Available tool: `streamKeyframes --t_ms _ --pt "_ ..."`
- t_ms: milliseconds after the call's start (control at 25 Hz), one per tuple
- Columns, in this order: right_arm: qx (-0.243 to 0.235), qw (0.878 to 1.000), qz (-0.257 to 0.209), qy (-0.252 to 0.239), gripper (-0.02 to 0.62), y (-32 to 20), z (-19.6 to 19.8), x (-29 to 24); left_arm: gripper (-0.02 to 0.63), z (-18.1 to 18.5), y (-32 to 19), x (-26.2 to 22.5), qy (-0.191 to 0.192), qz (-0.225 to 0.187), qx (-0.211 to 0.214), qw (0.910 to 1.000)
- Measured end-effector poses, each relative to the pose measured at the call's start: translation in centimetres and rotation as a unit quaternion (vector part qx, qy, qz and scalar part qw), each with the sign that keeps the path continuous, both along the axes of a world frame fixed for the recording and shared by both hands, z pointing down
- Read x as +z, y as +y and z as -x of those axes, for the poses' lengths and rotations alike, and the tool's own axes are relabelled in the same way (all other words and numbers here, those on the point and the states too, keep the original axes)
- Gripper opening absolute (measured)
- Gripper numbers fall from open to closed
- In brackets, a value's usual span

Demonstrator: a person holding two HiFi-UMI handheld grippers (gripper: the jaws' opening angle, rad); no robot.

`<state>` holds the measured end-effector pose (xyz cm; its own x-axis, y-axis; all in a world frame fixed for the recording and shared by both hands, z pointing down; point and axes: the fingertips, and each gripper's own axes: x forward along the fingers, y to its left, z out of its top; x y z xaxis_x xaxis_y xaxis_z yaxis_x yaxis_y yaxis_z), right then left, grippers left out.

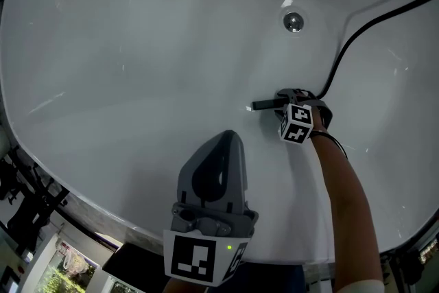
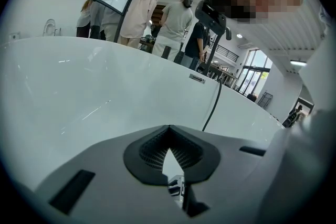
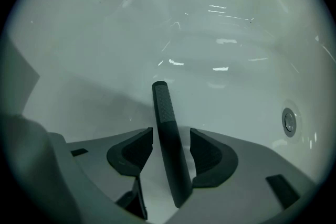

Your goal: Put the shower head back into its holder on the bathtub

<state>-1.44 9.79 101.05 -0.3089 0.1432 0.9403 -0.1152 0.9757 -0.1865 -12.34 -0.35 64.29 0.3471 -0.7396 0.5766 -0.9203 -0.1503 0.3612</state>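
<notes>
Right hand-held gripper [image 3: 170, 136] is straddling shower head [image 3: 165, 123], jaws apart, hose [image 1: 357, 31] trailing far right. Left hand-held gripper [image 2: 168, 136] is hovering closed, empty.

I'm counting one bathtub [image 1: 103, 44], one drain [image 1: 293, 22], one shower head [image 3: 168, 128], one hose [image 1: 357, 34]. Two grippers are showing: left gripper [image 2: 169, 127], right gripper [image 1: 282, 103]. At least four people [image 2: 139, 13] are standing beyond the tub.

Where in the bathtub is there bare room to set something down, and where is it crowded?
Bare: the wide tub floor left of the drain and the shower head. Crowded: the right side, where the hose runs to the right gripper.
</notes>
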Motion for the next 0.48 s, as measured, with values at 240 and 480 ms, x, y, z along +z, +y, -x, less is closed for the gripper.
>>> streamKeyframes --t_ms 240,480 --pt "-0.019 1.0 -0.005 0.02 0.202 0.35 -0.16 0.69 0.001 0.18 0.09 -0.38 0.009 0.001 -0.006 0.9999" --pt "-0.044 0.998 -0.024 0.029 0.166 0.21 -0.17 0.7 0.0 0.77 -0.09 -0.79 0.008 -0.014 -0.008 0.9998"
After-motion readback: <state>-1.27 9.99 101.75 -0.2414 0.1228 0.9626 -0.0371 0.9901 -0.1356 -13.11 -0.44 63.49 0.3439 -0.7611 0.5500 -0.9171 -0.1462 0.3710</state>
